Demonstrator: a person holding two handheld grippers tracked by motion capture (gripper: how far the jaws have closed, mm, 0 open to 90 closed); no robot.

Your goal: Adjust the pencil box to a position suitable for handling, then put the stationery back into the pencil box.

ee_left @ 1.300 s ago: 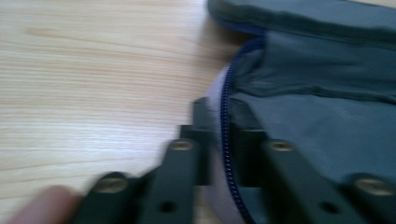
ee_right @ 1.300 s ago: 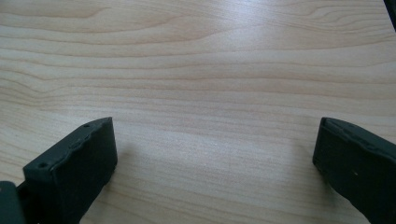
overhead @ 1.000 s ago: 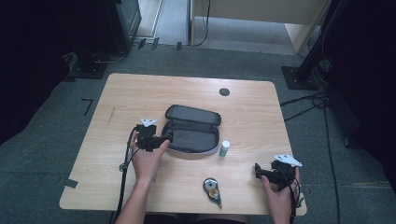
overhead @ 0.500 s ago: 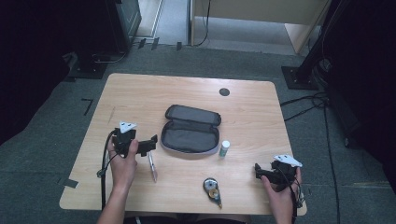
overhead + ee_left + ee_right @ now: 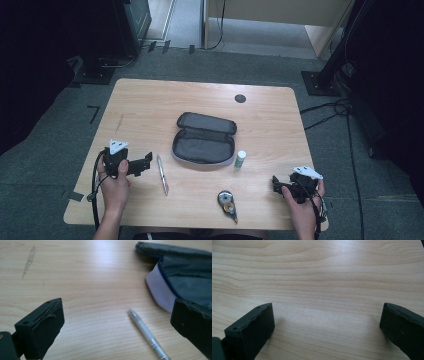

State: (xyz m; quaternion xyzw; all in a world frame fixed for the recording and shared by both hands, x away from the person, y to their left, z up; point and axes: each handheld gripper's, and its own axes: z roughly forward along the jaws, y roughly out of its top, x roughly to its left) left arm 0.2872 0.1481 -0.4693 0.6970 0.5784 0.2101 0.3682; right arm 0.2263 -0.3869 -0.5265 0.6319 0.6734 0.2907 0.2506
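since the earlier frames, left claw [image 5: 147, 161] has drawn back from the pencil case [image 5: 204, 138], jaws wide and empty, leaving a silver pen [image 5: 162, 174] on the surface [image 5: 150, 107] beside it. light, stiff, probably slippery: pinch mid-barrel. right claw [image 5: 274, 183] gapes empty.

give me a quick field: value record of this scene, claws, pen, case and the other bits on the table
left claw: open, holds nothing, beside the pen
right claw: open, holds nothing, over bare wood near the table's front right corner
pen: silver, lies flat on the table, between left claw and pencil case
pencil case: grey, unzipped, lies open mid-table
small bottle: upright, right of the case
tape dispenser: near the front edge
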